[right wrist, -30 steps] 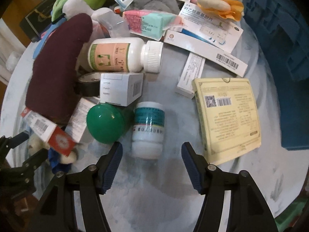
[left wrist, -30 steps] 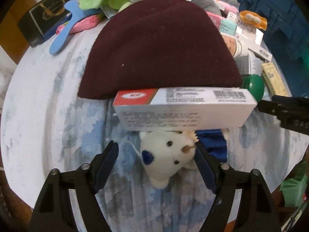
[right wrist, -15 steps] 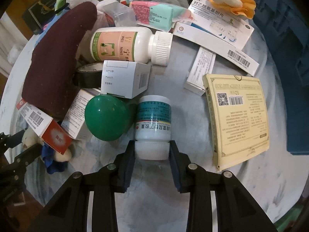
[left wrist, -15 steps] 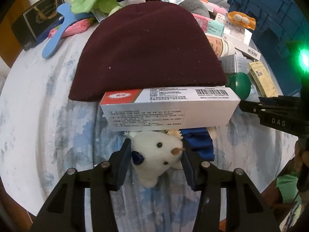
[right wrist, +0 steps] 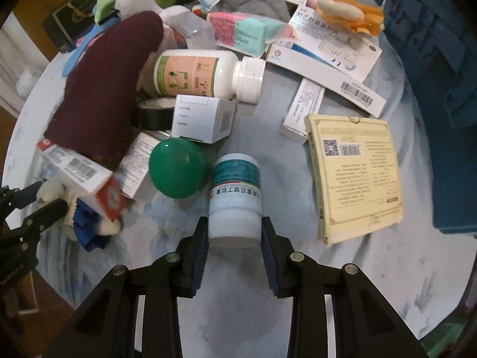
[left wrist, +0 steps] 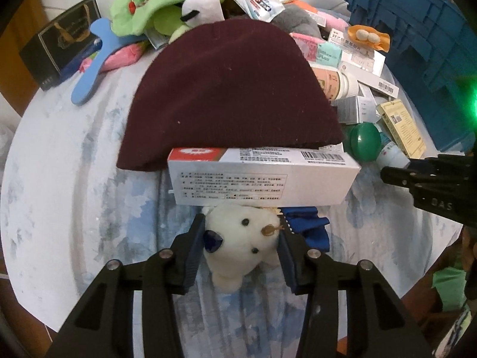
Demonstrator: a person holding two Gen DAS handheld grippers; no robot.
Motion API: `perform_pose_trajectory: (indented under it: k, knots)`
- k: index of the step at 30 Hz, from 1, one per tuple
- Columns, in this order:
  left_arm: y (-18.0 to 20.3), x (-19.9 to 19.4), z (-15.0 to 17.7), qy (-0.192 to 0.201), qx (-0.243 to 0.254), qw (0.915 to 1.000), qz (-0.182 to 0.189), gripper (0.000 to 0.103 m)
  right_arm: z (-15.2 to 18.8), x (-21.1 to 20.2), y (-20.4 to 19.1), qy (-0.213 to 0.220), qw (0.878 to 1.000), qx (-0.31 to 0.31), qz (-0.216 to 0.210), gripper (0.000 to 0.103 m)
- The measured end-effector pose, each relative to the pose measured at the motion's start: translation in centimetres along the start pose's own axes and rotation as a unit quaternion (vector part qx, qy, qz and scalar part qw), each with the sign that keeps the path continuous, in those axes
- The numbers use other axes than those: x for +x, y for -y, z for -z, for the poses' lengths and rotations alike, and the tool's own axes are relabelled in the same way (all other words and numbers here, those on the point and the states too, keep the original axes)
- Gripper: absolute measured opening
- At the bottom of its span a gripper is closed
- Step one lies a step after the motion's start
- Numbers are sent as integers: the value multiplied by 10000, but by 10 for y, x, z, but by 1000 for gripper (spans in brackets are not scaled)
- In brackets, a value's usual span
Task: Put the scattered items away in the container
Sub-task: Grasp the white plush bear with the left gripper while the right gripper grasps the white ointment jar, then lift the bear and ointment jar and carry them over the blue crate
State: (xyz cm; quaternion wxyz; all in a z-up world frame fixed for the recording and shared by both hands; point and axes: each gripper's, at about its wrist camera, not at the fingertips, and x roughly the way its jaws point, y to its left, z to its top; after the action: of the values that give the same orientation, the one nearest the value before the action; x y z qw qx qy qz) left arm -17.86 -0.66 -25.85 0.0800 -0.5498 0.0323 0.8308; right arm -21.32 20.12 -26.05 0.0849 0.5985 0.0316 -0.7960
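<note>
The small white medicine bottle point(right wrist: 235, 200), lying on the pale cloth-covered table point(right wrist: 342, 268) with its cap toward the camera, was clamped at the cap by the right gripper point(right wrist: 235, 238), both blue pads pressed flat against its sides. Just to its left a green ball point(right wrist: 177, 167) was seen touching it, and to its right a yellow card packet point(right wrist: 356, 176) lay apart. On the other side of the table, the white plush bear point(left wrist: 241, 238) was caught between the pads of the left gripper point(left wrist: 242, 249), whose jaws were closing on its head, fur squeezed at both sides. A long white carton point(left wrist: 262, 179) was propped over the bear's top, its far edge tucked under a maroon knit hat point(left wrist: 229, 95). The blue crate point(left wrist: 417, 38) stood at the table's far right edge.
</note>
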Motion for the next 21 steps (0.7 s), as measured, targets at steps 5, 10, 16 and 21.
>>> perform_pose_trajectory:
  k: [5, 10, 16, 21]
  knots:
    - [-3, -24, -6, 296, 54, 9995, -64, 44, 7, -18, 3, 162, 9999, 7, -43, 33]
    - [-4, -54, -21, 701, 133, 9974, -134, 44, 4, -43, 4, 442, 9990, -14, -14, 33]
    - [2, -92, -48, 1233, 265, 9918, -190, 44, -3, -77, -11, 858, 9963, -41, 53, 33]
    - [9, -114, -67, 1528, 373, 9873, -215, 44, -22, -107, -13, 1212, 9925, -62, 116, 33]
